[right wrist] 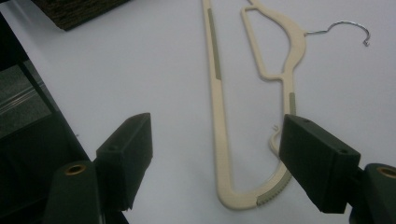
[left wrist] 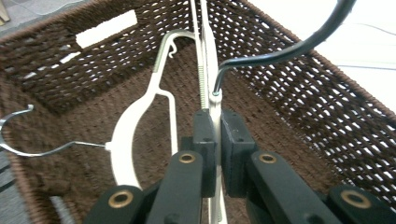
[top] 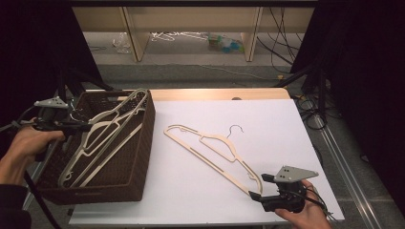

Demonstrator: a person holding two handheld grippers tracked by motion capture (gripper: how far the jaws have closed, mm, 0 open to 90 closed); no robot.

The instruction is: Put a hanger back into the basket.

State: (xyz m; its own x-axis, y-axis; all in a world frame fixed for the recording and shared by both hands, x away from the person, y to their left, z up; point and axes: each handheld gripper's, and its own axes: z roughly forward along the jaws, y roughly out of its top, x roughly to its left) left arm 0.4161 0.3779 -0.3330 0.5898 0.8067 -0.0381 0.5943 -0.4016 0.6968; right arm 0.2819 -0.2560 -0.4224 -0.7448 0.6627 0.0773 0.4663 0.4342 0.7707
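Left gripper [left wrist: 218,154] clamped on a cream hanger [left wrist: 211,56] over the basket [top: 143,157], right gripper [right wrist: 217,154] wide at the table hanger [right wrist: 219,154]'s six o'clock end: risk of hooks snagging on release, tangling with hangers below.

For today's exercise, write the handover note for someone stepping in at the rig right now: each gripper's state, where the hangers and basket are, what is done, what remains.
Left gripper: shut on a cream hanger held over the brown wicker basket.
Right gripper: open, jaws straddling the rounded end of the hanger on the table, not gripping it.
Done: at least one other hanger already lies in the basket at the left of the table.
Left: release the held hanger into the basket, then probably close on the table hanger and move it across too.
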